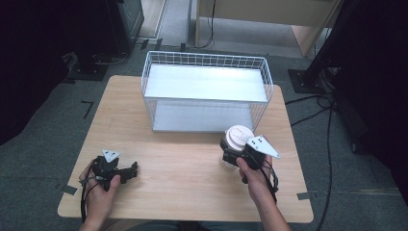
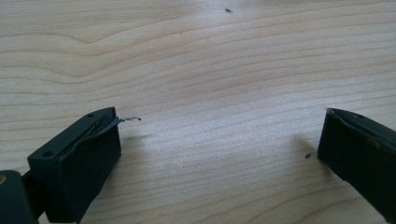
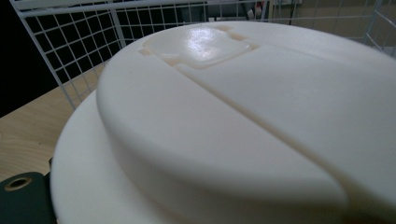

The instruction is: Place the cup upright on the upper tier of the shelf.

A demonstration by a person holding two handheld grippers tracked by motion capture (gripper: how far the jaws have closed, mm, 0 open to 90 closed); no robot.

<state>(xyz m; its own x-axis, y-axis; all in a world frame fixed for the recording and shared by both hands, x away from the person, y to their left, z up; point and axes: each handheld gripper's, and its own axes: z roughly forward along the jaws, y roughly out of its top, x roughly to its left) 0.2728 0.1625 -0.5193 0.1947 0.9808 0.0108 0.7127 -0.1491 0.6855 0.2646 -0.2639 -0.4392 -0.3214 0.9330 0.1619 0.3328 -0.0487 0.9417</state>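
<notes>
At the near left of the wooden table, the left gripper is held low over the bare wood, its jaws spread wide apart with nothing between them. At the near right, the right gripper is closed around a cup with a white lid, held upright. Just behind the cup, a white wire shelf rack is standing at the far middle of the table.

2 black tools with grey 3-cornered plates and trailing black cables
</notes>
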